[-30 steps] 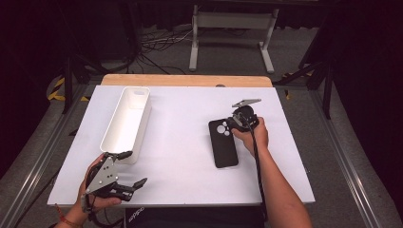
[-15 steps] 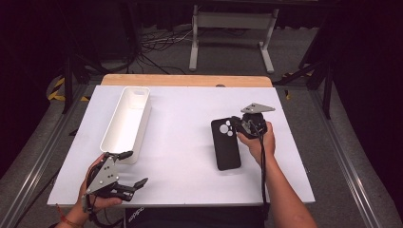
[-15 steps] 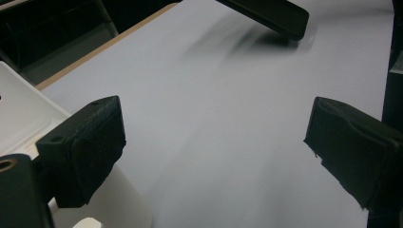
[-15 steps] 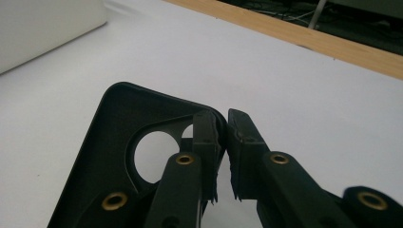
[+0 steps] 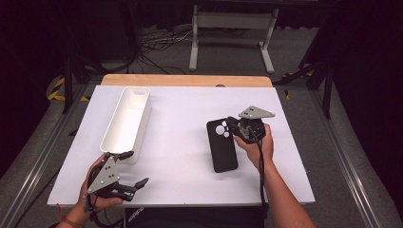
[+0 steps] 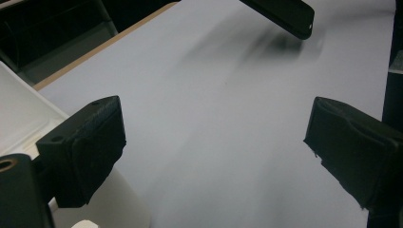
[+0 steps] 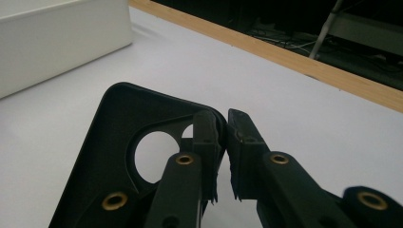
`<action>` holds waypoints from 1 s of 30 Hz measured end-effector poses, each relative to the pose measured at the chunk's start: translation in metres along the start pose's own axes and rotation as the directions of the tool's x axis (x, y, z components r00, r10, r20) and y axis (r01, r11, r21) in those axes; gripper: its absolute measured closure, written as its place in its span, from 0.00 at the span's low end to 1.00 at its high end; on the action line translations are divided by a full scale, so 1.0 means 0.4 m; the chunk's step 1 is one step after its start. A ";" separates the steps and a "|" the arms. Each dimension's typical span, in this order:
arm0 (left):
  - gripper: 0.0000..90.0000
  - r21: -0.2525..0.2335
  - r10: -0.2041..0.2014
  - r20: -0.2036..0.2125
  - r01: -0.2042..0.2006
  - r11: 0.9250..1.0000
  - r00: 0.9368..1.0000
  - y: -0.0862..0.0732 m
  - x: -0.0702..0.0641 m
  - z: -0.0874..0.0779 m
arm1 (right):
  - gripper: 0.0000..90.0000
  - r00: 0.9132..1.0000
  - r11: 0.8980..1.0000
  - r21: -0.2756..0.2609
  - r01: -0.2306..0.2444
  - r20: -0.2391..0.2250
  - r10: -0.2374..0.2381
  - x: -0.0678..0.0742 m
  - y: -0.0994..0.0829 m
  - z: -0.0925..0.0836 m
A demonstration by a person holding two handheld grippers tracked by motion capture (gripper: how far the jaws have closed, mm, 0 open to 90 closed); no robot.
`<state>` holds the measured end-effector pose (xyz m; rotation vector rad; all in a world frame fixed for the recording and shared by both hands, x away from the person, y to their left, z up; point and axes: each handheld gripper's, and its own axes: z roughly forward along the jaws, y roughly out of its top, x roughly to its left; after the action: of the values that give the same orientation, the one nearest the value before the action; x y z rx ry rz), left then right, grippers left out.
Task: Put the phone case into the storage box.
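Note:
A black phone case [image 5: 221,147] lies lengthwise on the right half of the white table [image 5: 180,118]. My right gripper [image 5: 231,124] is shut on its far, camera-hole corner. In the right gripper view the pads [image 7: 223,128] pinch the rim of the case [image 7: 119,142] by the round cut-out. The case [image 6: 285,14] hangs tilted over its shadow in the left gripper view. My left gripper [image 5: 136,168] stands open and holds nothing at the near left, close to the near end of the white tray [image 5: 126,121]. Its wide-apart jaws [image 6: 214,142] frame bare table.
The long white tray [image 7: 57,38] stands empty on the left half. A wooden strip [image 5: 185,80] runs along the table's far edge, with a metal stand [image 5: 233,21] and cables on the floor behind. Dark drop-offs border both sides.
My right gripper has moved right and slightly toward me, keeping its hold on the case's far corner. The left gripper has stayed put.

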<state>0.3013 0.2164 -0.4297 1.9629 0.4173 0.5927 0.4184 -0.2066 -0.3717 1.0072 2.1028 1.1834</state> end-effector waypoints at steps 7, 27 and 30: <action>0.08 -0.018 -0.025 0.005 0.025 1.000 1.000 0.008 0.002 0.000 | 0.92 1.000 0.999 -0.044 0.005 -0.007 -0.005 0.018 0.009 -0.022; 0.14 -0.071 -0.045 -0.024 0.043 0.997 0.999 0.142 0.024 0.083 | 0.92 1.000 0.991 -0.134 -0.018 -0.012 0.016 0.034 0.021 -0.051; 0.16 -0.073 -0.047 -0.021 0.045 0.996 0.999 0.169 0.024 0.112 | 0.92 1.000 0.989 -0.145 -0.010 -0.005 0.009 0.039 0.021 -0.052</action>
<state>0.3370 0.1592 -0.3840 1.8740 0.4476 0.5931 0.3969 -0.2012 -0.3555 0.9496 1.9853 1.3231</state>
